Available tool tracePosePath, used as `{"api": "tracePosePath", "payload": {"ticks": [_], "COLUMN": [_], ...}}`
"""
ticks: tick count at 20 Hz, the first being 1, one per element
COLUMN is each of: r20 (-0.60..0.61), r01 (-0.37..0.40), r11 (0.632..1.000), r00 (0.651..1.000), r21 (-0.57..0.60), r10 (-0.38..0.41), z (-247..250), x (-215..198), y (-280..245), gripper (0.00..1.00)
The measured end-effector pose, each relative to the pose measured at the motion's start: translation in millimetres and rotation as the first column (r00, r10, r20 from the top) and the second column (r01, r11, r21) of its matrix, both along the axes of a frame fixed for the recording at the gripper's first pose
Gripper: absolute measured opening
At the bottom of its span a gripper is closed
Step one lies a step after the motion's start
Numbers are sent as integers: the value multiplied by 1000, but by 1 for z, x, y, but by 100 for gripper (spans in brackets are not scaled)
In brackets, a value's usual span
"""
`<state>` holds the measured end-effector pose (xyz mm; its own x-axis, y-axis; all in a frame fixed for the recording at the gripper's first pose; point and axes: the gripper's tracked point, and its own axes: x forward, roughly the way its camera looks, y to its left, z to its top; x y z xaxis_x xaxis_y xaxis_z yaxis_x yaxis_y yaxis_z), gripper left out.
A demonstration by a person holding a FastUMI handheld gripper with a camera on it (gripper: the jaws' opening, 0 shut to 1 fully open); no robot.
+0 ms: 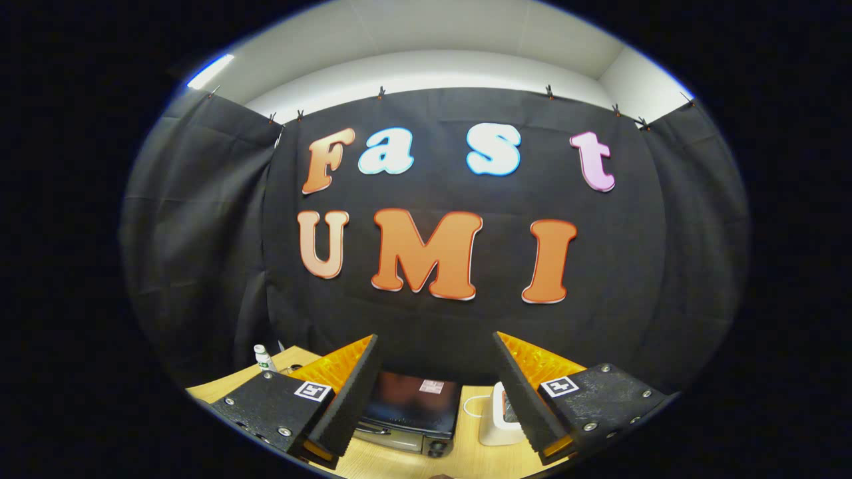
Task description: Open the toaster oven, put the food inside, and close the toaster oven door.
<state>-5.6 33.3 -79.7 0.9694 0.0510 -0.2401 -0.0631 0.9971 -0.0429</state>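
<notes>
Tool (pixel 436 349) open above toaster oven (pixel 409 412), white device (pixel 496 422) beside

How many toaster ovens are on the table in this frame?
1. The toaster oven sits on the wooden table, below and between the open gripper's jaws, left of a white device. The jaws may hide others.
</notes>
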Motion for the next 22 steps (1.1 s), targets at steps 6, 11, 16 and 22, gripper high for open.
{"api": "tracePosePath", "payload": {"ticks": [6,11,16,22], "r20": [150,204,239,253], "r01": [19,42,32,42], "r11": [1000,999,999,998], "r00": [989,978,971,967], "r21": [-5,-15,-26,-44], "r10": [-18,-39,-24,-30], "z": [58,81,93,96], "x": [3,6,8,8], "y": [-6,-11,-8,-14], "gripper": [98,98,98,98]}}
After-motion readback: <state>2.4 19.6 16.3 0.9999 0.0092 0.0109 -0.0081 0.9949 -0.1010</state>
